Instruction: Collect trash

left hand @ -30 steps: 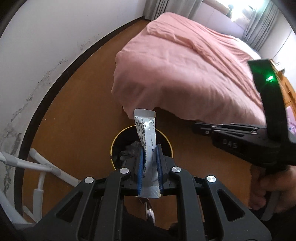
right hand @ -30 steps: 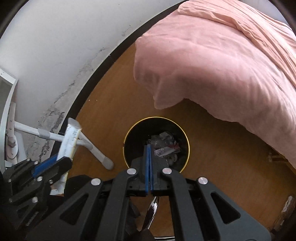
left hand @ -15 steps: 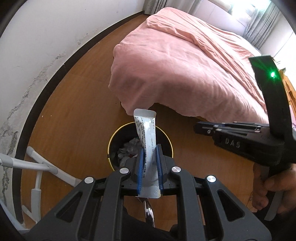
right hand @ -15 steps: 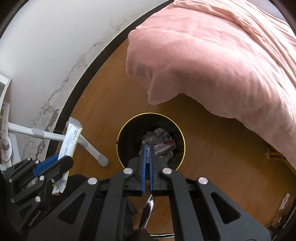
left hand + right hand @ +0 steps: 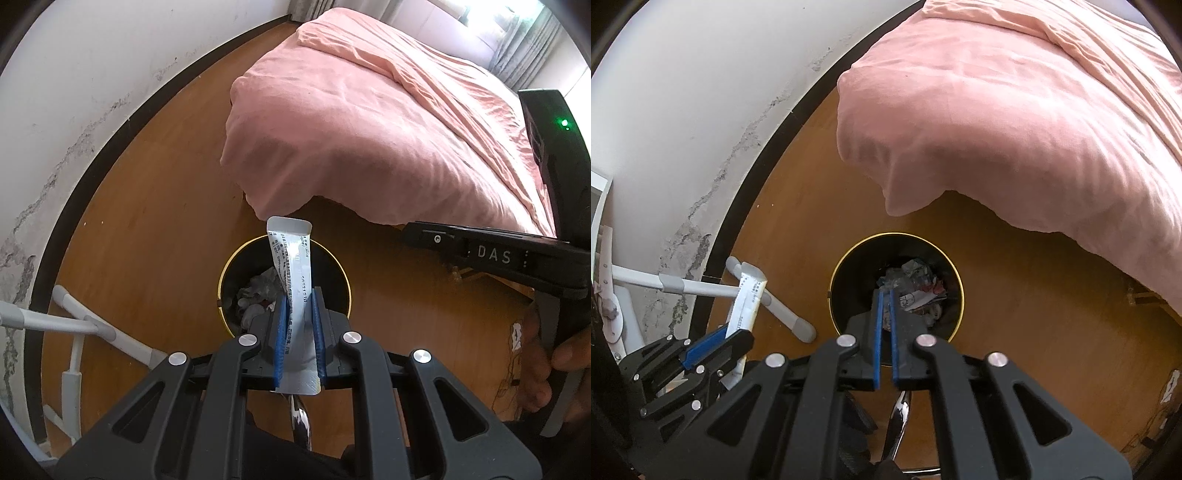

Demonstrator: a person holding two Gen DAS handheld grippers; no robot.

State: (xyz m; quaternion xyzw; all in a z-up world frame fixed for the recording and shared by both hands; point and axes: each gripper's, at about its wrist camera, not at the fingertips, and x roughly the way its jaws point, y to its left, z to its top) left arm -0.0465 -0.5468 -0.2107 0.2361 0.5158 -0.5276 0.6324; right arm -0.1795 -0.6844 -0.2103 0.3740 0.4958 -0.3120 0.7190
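Sachet wrapper (image 5: 293, 295) — thin, light, floppy foil, probably slippery; pinched low between left gripper (image 5: 299, 317) pads, above the bin (image 5: 341, 273). Right gripper (image 5: 885, 325) slightly parted, empty — best held mid-body.

A warm orange-brown wooden floor (image 5: 155, 206) runs along a white wall (image 5: 85, 74) that is cracked and stained low down, with a dark skirting board (image 5: 110, 147) edging its foot. A bed draped in a rumpled pink cover (image 5: 369, 129) fills the far side, one corner of the cover hanging over the bed's edge toward the floor, and behind it bright daylight pours through a window hung with grey curtains (image 5: 524, 51). By the wall stands a white tubular frame (image 5: 701, 288), its grey-tipped legs splayed on the boards.
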